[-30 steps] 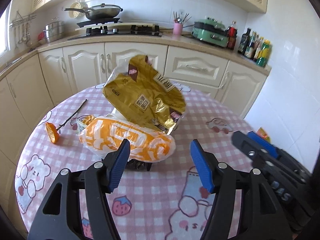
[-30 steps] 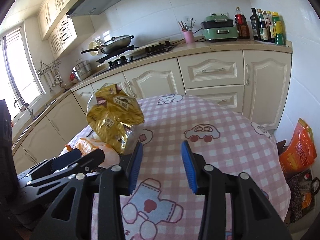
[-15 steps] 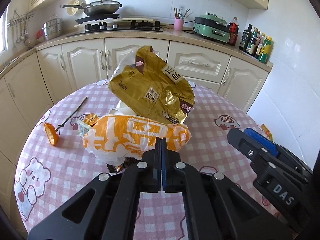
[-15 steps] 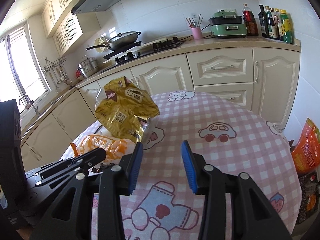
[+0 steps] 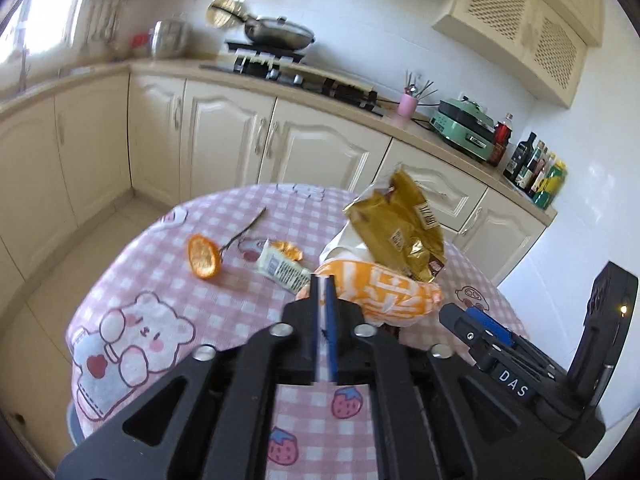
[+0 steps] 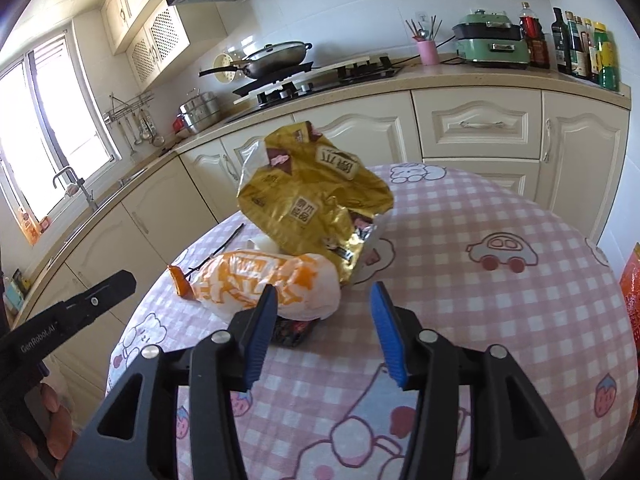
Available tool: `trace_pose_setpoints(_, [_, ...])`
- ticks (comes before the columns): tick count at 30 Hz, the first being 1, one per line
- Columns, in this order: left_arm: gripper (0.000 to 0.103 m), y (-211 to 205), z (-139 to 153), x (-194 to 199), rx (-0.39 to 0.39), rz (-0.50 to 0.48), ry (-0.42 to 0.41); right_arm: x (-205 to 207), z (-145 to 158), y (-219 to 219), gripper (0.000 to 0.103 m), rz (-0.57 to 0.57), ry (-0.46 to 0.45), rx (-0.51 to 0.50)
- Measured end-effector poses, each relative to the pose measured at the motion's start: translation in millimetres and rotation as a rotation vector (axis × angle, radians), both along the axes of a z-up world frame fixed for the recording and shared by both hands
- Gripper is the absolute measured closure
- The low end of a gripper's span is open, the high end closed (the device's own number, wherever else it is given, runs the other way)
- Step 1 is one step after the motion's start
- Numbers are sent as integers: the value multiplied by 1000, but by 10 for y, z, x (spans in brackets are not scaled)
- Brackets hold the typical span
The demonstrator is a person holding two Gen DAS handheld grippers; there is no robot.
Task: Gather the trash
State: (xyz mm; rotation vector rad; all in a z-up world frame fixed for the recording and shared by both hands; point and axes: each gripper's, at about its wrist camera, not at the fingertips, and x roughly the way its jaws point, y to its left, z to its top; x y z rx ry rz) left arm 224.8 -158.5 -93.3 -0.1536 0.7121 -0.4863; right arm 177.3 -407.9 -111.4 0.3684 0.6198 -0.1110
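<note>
Trash lies on a round table with a pink checked cloth (image 5: 224, 312). A gold foil snack bag (image 5: 400, 228) (image 6: 312, 204) stands over an orange-and-white plastic bag (image 5: 384, 292) (image 6: 264, 280). A small dark wrapper (image 6: 292, 330) lies under the orange bag. An orange peel (image 5: 204, 256), a thin twig (image 5: 244, 232) and a white packet (image 5: 280, 268) lie to the left. My left gripper (image 5: 322, 280) is shut and empty, just in front of the orange bag. My right gripper (image 6: 324, 300) is open, close to the orange bag.
Cream kitchen cabinets (image 6: 472, 128) with a stove and wok (image 6: 280, 56) run behind the table. Bottles (image 6: 580, 48) and a green appliance (image 6: 488, 44) stand on the counter. An orange bag (image 6: 630, 288) sits at the right edge, off the table.
My left gripper shut from open a second ago, then swung left, bringing the peel and packet into view. My right gripper moved closer to the bags and stayed open.
</note>
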Motion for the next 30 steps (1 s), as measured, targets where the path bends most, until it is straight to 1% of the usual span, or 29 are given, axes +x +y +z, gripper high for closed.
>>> trace_pose_setpoints(1, [77, 14, -24, 29, 5, 9, 8, 5, 2, 15, 55, -1, -2, -2])
trace_pose_setpoints(2, [65, 25, -51, 56, 13, 29, 7, 10, 5, 32, 55, -1, -6, -4])
trace_pose_setpoints(5, [55, 49, -112, 126, -13, 28, 32, 47, 7, 57, 54, -2, -6, -14])
trace_pose_setpoints(7, [54, -8, -166, 202, -23, -7, 56, 83, 1, 51, 54, -6, -7, -14])
trace_pose_setpoints(12, [54, -308, -312, 371, -3, -59, 81, 86, -9, -7, 54, -32, -19, -15])
trace_pose_setpoints(18, [54, -429, -470, 494, -2, -75, 112, 98, -107, -124, 54, -49, 4, 7])
trace_pose_setpoints(19, [64, -429, -478, 499, -10, -81, 114, 100, -124, -126, 54, -47, 7, 7])
trace_pose_setpoints(20, [82, -417, -475, 492, -16, -82, 111, 105, -140, -120, 54, -46, 12, 6])
trace_pose_setpoints(22, [98, -401, -464, 477, -26, -95, 112, 118, -160, -92, 54, -37, 16, 9])
trace_pose_setpoints(23, [101, -389, -448, 455, -30, -101, 104, 123, -166, -72, 54, -33, 18, 10])
trace_pose_setpoints(26, [102, -294, -380, 369, -48, -87, 73, 144, -177, -24, 54, -13, 24, 8])
trace_pose_setpoints(28, [103, -162, -301, 293, -74, -48, 41, 173, -195, 15, 54, 5, 40, 8])
trace_pose_setpoints(30, [103, -22, -241, 213, -82, 3, 8, 207, -221, 72, 53, 18, 60, 0])
